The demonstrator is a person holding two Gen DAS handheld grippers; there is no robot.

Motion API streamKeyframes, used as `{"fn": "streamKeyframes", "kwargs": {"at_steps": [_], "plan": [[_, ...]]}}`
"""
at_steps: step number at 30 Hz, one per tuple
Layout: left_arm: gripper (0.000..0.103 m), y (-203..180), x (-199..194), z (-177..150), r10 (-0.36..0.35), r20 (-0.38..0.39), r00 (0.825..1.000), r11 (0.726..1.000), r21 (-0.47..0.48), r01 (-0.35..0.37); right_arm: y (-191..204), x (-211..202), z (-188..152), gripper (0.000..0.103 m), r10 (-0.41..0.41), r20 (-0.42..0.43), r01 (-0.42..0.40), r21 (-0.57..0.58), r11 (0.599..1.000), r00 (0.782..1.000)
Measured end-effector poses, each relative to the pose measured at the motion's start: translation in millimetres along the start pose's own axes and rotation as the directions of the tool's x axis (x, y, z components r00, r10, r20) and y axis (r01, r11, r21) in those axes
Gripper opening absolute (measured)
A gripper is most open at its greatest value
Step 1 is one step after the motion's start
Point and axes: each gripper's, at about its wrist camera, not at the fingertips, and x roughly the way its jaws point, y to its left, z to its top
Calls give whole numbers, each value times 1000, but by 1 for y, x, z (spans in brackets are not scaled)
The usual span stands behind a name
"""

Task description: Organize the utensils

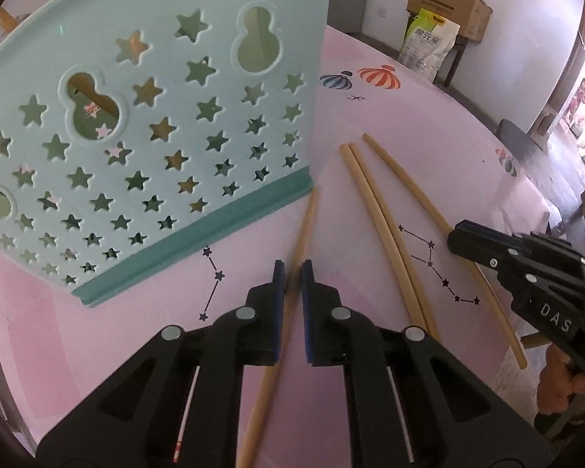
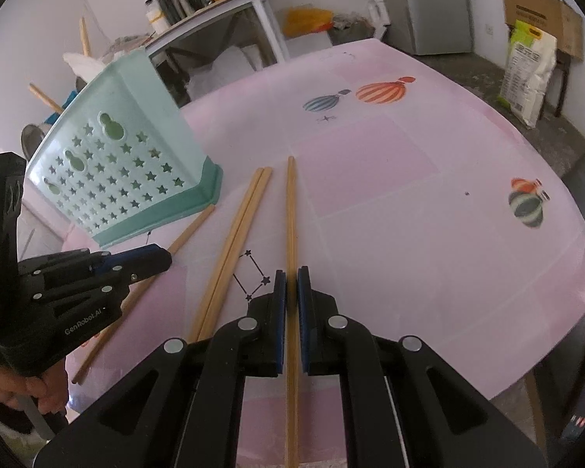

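Left wrist view, from left to right: the mint-green utensil holder (image 1: 148,148), pierced with stars, is seen standing on the pink table (image 1: 429,124), tilted in the fisheye picture. Just beside its darker base lies the far tip of one chopstick (image 1: 304,234), whose shaft runs back between the blue pads of the left gripper (image 1: 292,273). The jaws are drawn almost together, and the stick appears clamped between them. Further right, a pair of chopsticks (image 1: 374,218) lies side by side on the table, apart from both tools. At the right edge, the right gripper (image 1: 460,238) is seen closed over the outermost chopstick (image 1: 409,183).

The right wrist view confirms this order. The holder (image 2: 124,171) stands at the left, the left gripper (image 2: 156,259) just below it, the loose pair (image 2: 238,234) in the middle. The right gripper (image 2: 291,273) is clenched on its own stick (image 2: 291,210), which lies along the tool's line and points away from the camera.

The coming move is judged to turn on one relation: the holder's open top lies up and to the left of both sticks, while each stick lies flat with its long axis pointing forward. Each would have to be lifted and tipped upright before being dropped in. The left hand is the nearer to the holder.
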Motion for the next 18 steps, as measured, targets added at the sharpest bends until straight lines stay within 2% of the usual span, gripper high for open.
{"fn": "streamKeyframes", "kwargs": {"at_steps": [3,6,8,11,15,18], "plan": [[6,0,-2,-2,6,-6,1000,1000,11,-6,-2,5,8,10,32,-23,-32,-10,999,999],[6,2,-5,-4,8,-10,1000,1000,7,-8,-1,11,20,27,30,-27,-30,-26,999,999],[6,2,-5,-4,10,-10,1000,1000,10,-10,2,17,29,30,13,-29,-15,-51,999,1000],[6,1,-5,-5,15,-14,1000,1000,9,-14,8,26,39,30,-12,-24,10,-91,996,1000],[6,-1,-5,-5,19,-22,1000,1000,9,-19,8,31,46,11,-66,-14,65,-101,993,998],[7,-2,-2,-1,11,-31,999,1000,2,-11,2,28,44,8,-49,-14,48,-61,997,999]]}}
